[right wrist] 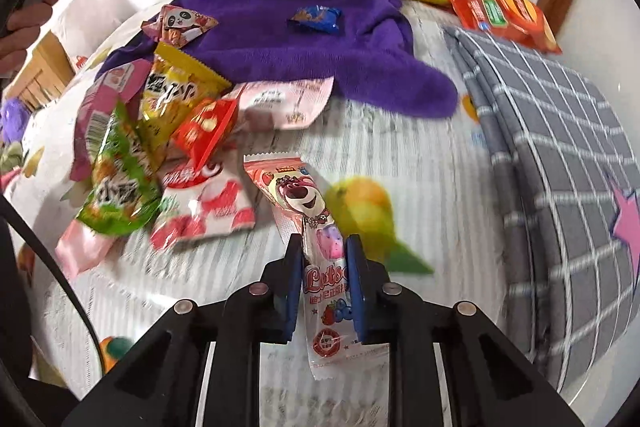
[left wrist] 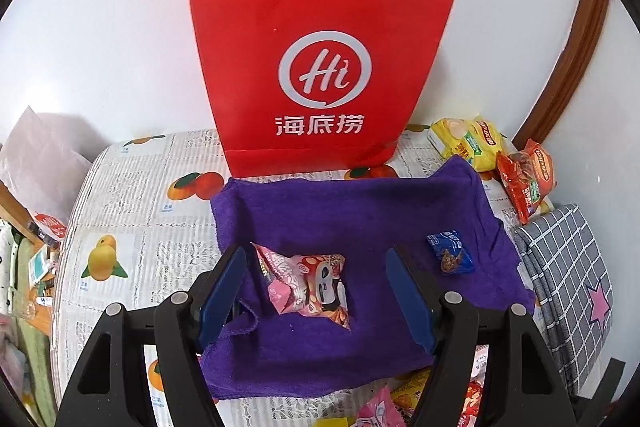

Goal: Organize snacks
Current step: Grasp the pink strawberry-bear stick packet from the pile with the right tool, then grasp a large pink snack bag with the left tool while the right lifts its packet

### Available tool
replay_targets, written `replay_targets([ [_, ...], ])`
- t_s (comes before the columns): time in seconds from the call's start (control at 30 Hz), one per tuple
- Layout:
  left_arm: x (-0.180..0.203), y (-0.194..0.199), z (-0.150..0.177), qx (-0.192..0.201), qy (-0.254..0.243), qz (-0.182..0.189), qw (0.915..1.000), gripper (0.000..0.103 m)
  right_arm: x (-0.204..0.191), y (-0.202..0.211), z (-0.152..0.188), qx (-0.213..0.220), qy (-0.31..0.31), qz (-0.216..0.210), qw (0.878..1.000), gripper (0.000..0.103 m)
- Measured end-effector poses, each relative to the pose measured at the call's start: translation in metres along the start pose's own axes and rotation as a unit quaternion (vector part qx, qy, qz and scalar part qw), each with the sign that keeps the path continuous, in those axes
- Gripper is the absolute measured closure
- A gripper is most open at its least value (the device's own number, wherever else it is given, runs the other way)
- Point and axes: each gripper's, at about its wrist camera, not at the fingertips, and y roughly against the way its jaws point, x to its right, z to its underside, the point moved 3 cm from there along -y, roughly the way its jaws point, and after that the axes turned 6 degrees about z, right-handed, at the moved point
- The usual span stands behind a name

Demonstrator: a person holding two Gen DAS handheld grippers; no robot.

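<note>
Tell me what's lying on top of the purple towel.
On the purple towel lie a pink panda snack packet and a small blue candy. Whatever is beneath the towel is covered, except the fruit-print tablecloth around it.

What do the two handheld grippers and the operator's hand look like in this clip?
Both the left gripper and right gripper have matte black angular plastic frames with triangular cutouts, round silver pivot pins, and flat dark blue finger pads. A thin black cable curves along the right view's left side. The bare-skinned hand shows no sleeve.
</note>
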Motion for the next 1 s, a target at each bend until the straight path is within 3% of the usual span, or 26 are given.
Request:
replay_targets([
  [0.13,0.009,0.002,0.002,0.001,-0.014,-0.001,0.9999,0.032,-0.009,-0.001,0.001,0.014,-0.002,0.027,1.000,0.077],
  [0.27,0.017,0.008,0.002,0.014,-0.036,-0.009,0.9992,0.032,-0.006,-0.002,0.003,0.049,-0.046,0.029,0.997,0.075],
  [0.47,0.024,0.018,0.002,0.026,-0.039,-0.004,0.9989,0.032,-0.009,-0.002,0.005,0.082,-0.053,0.049,0.994,0.075],
  [0.7,0.037,0.030,0.010,0.037,-0.053,0.002,0.9979,0.032,-0.001,-0.002,0.007,0.100,-0.086,0.026,0.991,0.077],
  [0.87,0.037,0.035,0.042,0.030,-0.047,0.024,0.9982,0.032,-0.007,-0.002,0.007,0.099,-0.073,0.046,0.991,0.078],
  [1.0,0.020,0.028,0.080,-0.008,-0.016,0.059,0.9981,0.032,-0.007,-0.001,0.007,0.099,-0.071,0.048,0.991,0.078],
])
